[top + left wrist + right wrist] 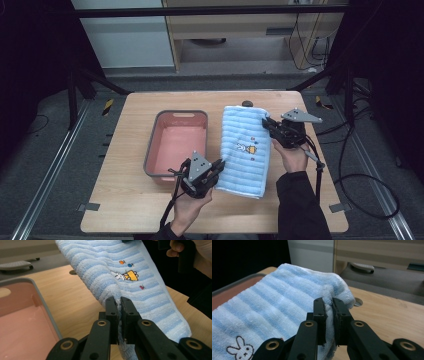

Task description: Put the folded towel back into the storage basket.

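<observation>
A light blue striped towel (246, 147) with a small rabbit picture (125, 275) hangs stretched between my two grippers above the wooden table. My left gripper (220, 167) is shut on the towel's near left edge (117, 303), its jaws pinching the terry cloth. At the far right corner (337, 290) my right gripper (267, 125) is shut on the fabric too, which bunches between its pads (322, 315). The towel (274, 300) sags slightly in the middle, and its near right corner droops toward the table.
A pink tub with a grey rim (150, 150) stands on the table left of the towel, close to my left gripper. The tabletop (125, 200) has a small round hole (357, 301) at the far edge. Cables trail off the right side.
</observation>
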